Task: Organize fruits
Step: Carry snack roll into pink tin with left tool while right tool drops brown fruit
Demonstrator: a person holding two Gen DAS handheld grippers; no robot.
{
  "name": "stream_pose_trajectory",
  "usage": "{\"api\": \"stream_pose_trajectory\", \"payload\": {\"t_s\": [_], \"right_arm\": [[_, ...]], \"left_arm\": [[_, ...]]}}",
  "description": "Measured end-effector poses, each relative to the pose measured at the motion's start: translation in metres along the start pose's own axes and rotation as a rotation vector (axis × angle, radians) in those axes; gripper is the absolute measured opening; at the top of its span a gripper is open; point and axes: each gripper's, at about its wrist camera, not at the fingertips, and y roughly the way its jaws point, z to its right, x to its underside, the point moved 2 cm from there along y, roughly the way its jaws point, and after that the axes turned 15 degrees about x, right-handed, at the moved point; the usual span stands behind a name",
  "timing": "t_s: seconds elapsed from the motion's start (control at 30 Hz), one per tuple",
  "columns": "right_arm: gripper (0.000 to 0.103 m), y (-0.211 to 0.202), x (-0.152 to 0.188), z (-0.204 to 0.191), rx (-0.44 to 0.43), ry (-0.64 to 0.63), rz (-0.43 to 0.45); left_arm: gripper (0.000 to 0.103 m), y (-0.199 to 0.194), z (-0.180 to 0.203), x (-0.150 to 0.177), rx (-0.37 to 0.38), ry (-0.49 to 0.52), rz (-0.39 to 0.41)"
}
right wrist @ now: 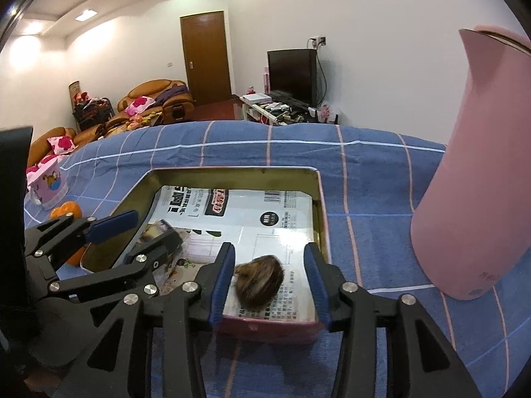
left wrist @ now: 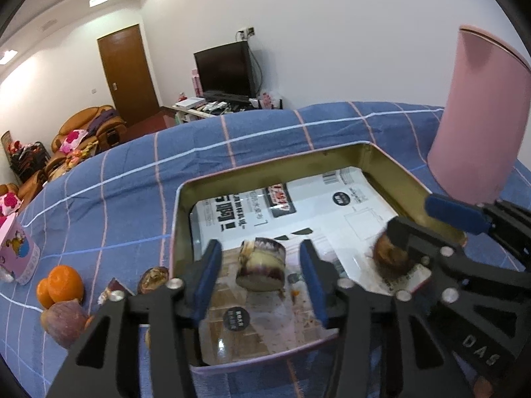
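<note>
A gold metal tin point(left wrist: 265, 165) lined with printed paper sits on the blue checked cloth. In the left wrist view a cut fruit piece point(left wrist: 262, 263) with purple skin and pale flesh lies in the tin between the blue pads of my left gripper point(left wrist: 260, 280), with a gap on each side. A blurred round brown fruit point(right wrist: 260, 280) lies in the tin's near right corner between the pads of my right gripper point(right wrist: 269, 285), clear of the right pad. Each gripper also shows in the other's view: right gripper point(left wrist: 428, 229), left gripper point(right wrist: 139, 235).
Left of the tin lie two oranges point(left wrist: 61, 283), a purplish round fruit point(left wrist: 63, 321) and a halved fruit point(left wrist: 154, 277). A tall pink flask point(right wrist: 471, 182) stands right of the tin. A pink printed box point(right wrist: 49, 185) is at the far left.
</note>
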Motion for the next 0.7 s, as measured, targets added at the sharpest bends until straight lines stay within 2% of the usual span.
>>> {"api": "stream_pose_trajectory", "payload": {"t_s": [0.07, 0.23, 0.3, 0.37, 0.5, 0.7], "right_arm": [[0.052, 0.000, 0.000, 0.004, -0.022, 0.028, -0.006], [0.060, -0.005, -0.002, 0.015, -0.098, 0.113, 0.002], [0.066, -0.010, -0.003, 0.017, -0.093, 0.129, 0.032], [0.080, -0.014, -0.004, 0.020, -0.080, 0.144, 0.054], [0.083, -0.020, -0.004, 0.024, -0.064, 0.173, 0.090], [0.083, -0.018, -0.001, 0.024, -0.010, 0.179, 0.080]], "left_arm": [[0.068, -0.003, -0.006, -0.001, 0.002, -0.026, 0.015], [0.080, -0.016, -0.011, -0.004, 0.003, -0.052, 0.074], [0.087, -0.023, -0.013, -0.006, -0.014, -0.049, 0.098], [0.101, -0.029, -0.019, -0.008, -0.033, -0.048, 0.119], [0.103, -0.041, -0.030, -0.011, -0.022, -0.055, 0.155], [0.103, -0.049, -0.044, -0.007, -0.026, -0.076, 0.161]]}}
